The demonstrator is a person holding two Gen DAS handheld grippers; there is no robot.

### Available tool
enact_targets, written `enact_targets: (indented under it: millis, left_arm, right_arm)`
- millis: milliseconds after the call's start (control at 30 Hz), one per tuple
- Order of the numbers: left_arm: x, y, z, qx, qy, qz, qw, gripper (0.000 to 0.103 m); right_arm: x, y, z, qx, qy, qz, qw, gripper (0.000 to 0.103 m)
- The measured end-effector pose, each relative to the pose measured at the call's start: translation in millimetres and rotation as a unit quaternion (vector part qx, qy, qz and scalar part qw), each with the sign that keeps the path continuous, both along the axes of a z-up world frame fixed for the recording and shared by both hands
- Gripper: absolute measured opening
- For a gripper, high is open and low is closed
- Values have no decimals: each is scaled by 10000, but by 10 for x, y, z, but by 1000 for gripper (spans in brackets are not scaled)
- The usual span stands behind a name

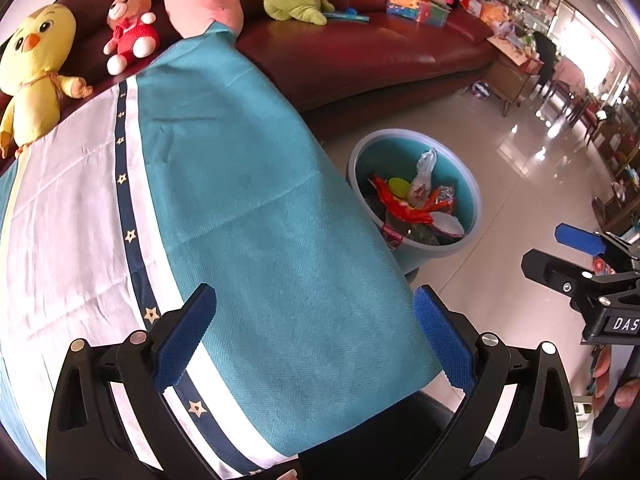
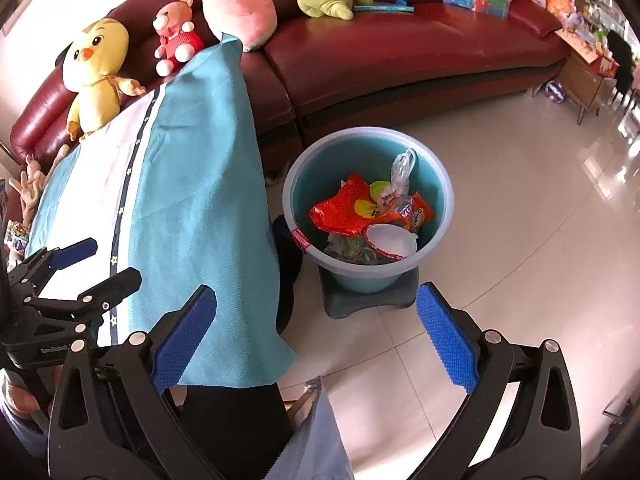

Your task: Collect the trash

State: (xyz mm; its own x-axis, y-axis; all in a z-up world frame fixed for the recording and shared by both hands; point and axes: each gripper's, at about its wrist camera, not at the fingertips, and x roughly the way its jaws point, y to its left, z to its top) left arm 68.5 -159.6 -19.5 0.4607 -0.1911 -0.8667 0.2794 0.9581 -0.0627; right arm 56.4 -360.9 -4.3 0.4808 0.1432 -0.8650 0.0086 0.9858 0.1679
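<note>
A teal trash bucket [image 2: 436, 184] stands on the floor beside the table, on a dark stool. It holds an orange wrapper [image 2: 340, 210], a clear plastic bag [image 2: 402, 168], a white bowl-shaped cup [image 2: 390, 240] and other wrappers. The bucket also shows in the left wrist view [image 1: 470, 196]. My left gripper [image 1: 314, 334] is open and empty above the teal tablecloth [image 1: 248, 184]. My right gripper [image 2: 316, 334] is open and empty, over the table's edge and the floor, short of the bucket. Each gripper shows in the other's view, the right [image 1: 560, 252] and the left [image 2: 94, 262].
A dark red sofa [image 2: 400, 52] runs behind the table with plush toys: a yellow chick [image 2: 96, 72], a small bear [image 2: 176, 36], a pink one and a green one. Books and toys lie at the sofa's right end. Glossy tiled floor [image 2: 520, 220] spreads right.
</note>
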Motion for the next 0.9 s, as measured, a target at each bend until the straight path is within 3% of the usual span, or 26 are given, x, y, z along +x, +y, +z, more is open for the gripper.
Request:
enact_targets:
  millis: [233,900]
  left_arm:
    - [17,53,-32,10,14,69,10000,99]
    - [81,107,-204,86,4,197,9998,99]
  right_arm:
    - [11,117,-89,-273,3,27,9996,96]
    - [145,158,-234,-271,194,36,9994,96]
